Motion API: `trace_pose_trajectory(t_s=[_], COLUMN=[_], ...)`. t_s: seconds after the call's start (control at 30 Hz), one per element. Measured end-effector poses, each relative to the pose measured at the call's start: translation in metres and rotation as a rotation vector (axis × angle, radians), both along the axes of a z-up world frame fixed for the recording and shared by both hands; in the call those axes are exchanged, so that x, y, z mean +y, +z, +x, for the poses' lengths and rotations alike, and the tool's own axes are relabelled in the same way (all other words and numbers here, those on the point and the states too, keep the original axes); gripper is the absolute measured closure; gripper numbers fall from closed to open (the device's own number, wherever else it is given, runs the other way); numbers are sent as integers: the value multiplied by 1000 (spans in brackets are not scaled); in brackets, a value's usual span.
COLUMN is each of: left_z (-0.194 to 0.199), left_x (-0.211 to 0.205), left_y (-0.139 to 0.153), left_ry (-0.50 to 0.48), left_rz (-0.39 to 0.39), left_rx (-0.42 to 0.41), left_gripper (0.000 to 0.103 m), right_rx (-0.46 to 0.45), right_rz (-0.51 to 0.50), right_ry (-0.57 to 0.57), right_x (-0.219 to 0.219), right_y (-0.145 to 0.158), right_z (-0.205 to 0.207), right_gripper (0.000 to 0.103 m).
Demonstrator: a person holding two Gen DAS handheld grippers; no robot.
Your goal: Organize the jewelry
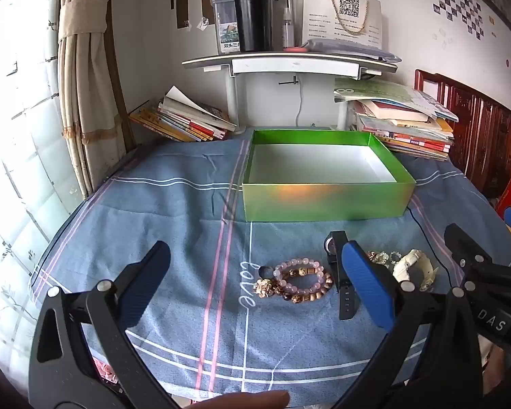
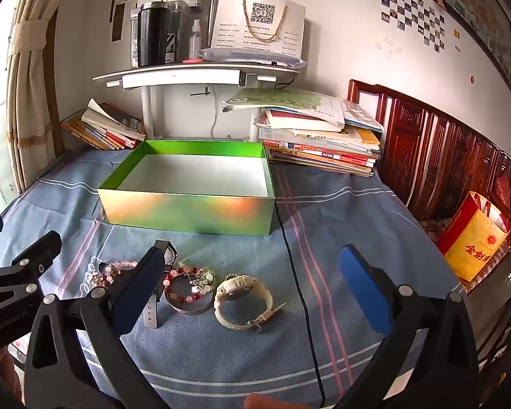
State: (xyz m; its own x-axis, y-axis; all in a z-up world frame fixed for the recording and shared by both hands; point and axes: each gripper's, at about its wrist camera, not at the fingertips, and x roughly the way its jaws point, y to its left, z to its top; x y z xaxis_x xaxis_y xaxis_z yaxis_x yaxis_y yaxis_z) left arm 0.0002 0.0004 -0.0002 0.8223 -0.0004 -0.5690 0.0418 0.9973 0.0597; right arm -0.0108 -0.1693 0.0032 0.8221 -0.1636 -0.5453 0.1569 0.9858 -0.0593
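left tool: my left gripper [image 1: 255, 272] hangs over the near part of the table, jaws spread wide, nothing between them but cloth and beads below.
right tool: right gripper [image 2: 252, 266] same deal, jaws fully apart, gripping nothing, tilted down at the jewelry.
surface: blue cloth [image 1: 173, 225] with white and pink stripes covers the table, a bit wrinkled toward the far left.
jewelry row: all of it sits in a loose line on the cloth, near side of the green box [image 2: 187, 211].
left of row: pink bead bracelet [image 1: 298, 274] stacked with a brown patterned bead bracelet [image 1: 310, 294], touching.
middle: black watch [image 1: 339, 266] lying flat, strap pointing toward me; just right of it a red and pale bead bracelet [image 2: 189, 281] on a silver bangle [image 2: 187, 308].
right of row: cream watch [image 2: 242, 300], strap buckled into a loop, well clear of the rest.
box: open-topped, white floor, green walls, nothing inside that I can see.
cable: thin black cord [image 2: 299, 289] runs near to far across the cloth, right of the cream watch.
far edge: book stacks [image 2: 320, 143] left and right of the box, small shelf [image 2: 194, 71] above with a black flask [image 2: 153, 34].
open room: bare cloth left of the beads and right of the cord; curtain [image 1: 81, 68] left, carved wooden rail [image 2: 443, 143] right.
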Motion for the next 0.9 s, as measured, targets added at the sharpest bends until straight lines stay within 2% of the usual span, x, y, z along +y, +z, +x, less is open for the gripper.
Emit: trace_pose_trajectory(t_s=[0.9], left_z=[1], left_x=[-4], left_y=[1], left_ry=[-8], left_rz=[5], left_rx=[7], left_gripper=[3], right_rx=[15], right_rz=[-1], right_ry=[3], right_x=[2], right_y=[-3], right_z=[2], right_gripper=[2])
